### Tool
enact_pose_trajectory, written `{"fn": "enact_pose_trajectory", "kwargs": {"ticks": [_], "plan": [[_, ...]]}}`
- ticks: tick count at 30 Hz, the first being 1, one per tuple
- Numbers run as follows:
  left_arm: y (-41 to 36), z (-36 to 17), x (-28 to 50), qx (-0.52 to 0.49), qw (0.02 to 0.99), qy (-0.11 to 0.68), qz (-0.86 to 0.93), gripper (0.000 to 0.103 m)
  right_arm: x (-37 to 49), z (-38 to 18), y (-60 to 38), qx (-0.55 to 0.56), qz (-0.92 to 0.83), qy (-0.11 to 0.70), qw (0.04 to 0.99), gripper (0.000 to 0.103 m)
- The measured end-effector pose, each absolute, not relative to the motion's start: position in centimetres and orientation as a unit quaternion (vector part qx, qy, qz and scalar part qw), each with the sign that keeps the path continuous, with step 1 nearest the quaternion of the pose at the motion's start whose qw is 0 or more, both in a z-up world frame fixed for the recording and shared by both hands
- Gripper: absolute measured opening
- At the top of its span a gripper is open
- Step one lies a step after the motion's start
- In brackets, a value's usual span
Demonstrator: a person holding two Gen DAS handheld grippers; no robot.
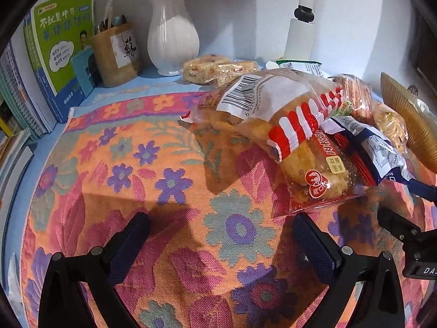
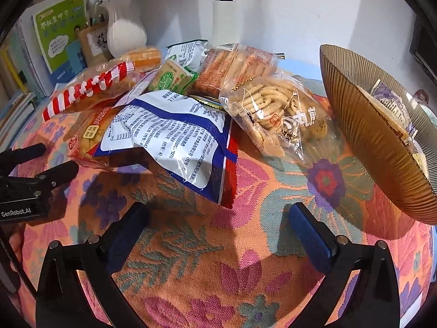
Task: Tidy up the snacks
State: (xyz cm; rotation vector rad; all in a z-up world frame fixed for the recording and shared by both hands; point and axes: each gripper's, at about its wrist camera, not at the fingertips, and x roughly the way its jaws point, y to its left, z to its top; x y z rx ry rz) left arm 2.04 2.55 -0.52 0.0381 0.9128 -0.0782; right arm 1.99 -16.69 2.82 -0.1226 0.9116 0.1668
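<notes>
A white vase [image 1: 172, 41], green book [image 1: 64, 41] and pen holder [image 1: 116, 54] stand behind the floral cloth [image 1: 136, 191].

The bowl [image 2: 377, 136] runs off the right edge, its contents mostly hidden behind the rim. The blue packet [image 2: 174, 136] covers snacks beneath. Book [image 1: 62, 41] print is too blurred to read.

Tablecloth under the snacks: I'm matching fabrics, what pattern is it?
The tablecloth is woven orange with purple, pink and teal flowers, clearest in the left wrist view.
</notes>
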Motion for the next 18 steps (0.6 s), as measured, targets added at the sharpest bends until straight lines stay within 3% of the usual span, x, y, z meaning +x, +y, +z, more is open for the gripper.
{"fn": "enact_pose_trajectory", "kwargs": {"ticks": [18], "plan": [[2.6,-0.56,2.33,0.02,0.897,0.441,-0.038,0.103,2.12,2.84,-16.74,-0.06,0.08,0.44,0.892,0.103]]}}
